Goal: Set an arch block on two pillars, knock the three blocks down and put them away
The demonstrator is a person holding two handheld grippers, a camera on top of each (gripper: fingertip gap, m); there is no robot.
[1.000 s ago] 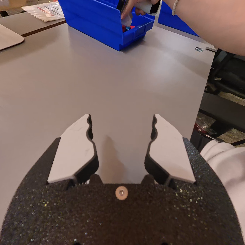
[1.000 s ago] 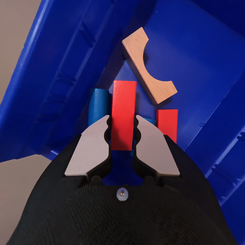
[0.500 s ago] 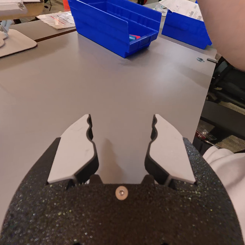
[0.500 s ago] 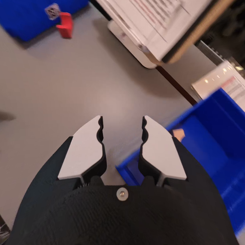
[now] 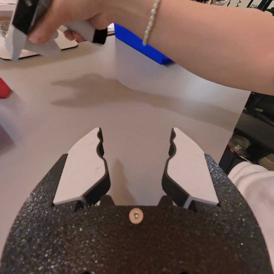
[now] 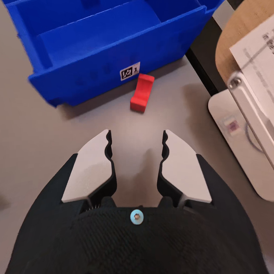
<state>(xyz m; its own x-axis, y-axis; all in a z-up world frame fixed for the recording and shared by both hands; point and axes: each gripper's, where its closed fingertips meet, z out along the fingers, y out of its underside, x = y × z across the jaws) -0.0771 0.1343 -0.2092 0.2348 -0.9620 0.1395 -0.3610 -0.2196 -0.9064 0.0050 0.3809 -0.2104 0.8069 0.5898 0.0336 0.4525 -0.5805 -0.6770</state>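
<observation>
- Fingers (image 5: 83, 167) of the left gripper (image 5: 136, 133) gape wide, empty, over the grey table (image 5: 133, 112); this view alone shows a hand (image 5: 83, 16) with a bracelet (image 5: 150, 22), newly crossing in front.
- Right gripper (image 6: 136, 133) is released too, its red rectangular block gone since a second ago; a red notched block (image 6: 141, 92) lies ahead, just beside the blue bin (image 6: 94, 62).

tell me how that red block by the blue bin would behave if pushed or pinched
The red block looks rigid, probably painted wood or plastic, so it shouldn't flex. Lying flat on the table, it would likely slide, not roll. Its smooth finish might slip between pads.
</observation>
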